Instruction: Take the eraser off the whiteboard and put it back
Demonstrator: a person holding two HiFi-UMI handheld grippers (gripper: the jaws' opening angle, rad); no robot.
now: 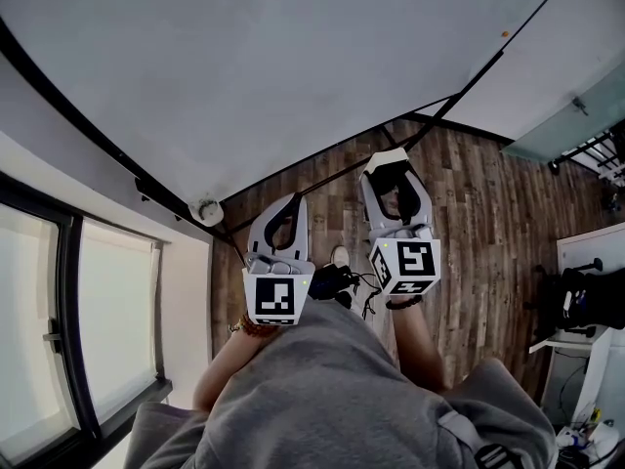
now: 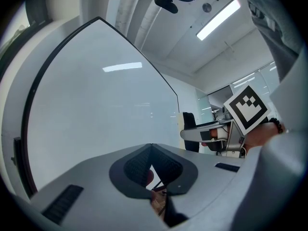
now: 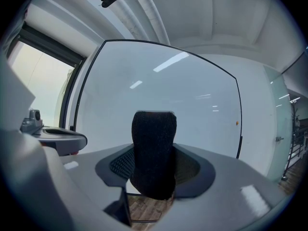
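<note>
Looking down over a gray sweatshirt [image 1: 332, 389] to two raised forearms, wearing a beaded bracelet [image 1: 256, 328] at the left wrist. Holding both grippers up side by side just ahead of the chest, turning each marker cube [image 1: 274, 299] toward the head camera, with a tangle of black cables [image 1: 342, 281] hanging between the two. Pressing the jaws of the left gripper [image 2: 151, 146] together at the tips, gripping nothing, showing only a sliver of floor through the gap behind the tips. Clamping a black eraser [image 3: 154, 158] in the right gripper [image 3: 154, 150], squeezing its lower half from either side with the ribbed pads. Standing the eraser on end in line with the jaws: running its long axis along the gripper, sticking its squared upper end out past the fingertips, pointing that end at the whiteboard [image 1: 244, 66], turning a dark fuzzy face to the right gripper's camera. Not revealing in any view whether that end is touching the board or hanging just short of it. Facing, beyond the tips, a broad board edged by a thin black frame [image 3: 79, 109], carrying only a small orange spot [image 1: 505, 34] near the right edge and reflecting ceiling lights. Taking in, farther off, a wood-plank floor [image 1: 479, 223], a window [image 1: 39, 320] at the left and a white desk [image 1: 586, 252] at the right.
</note>
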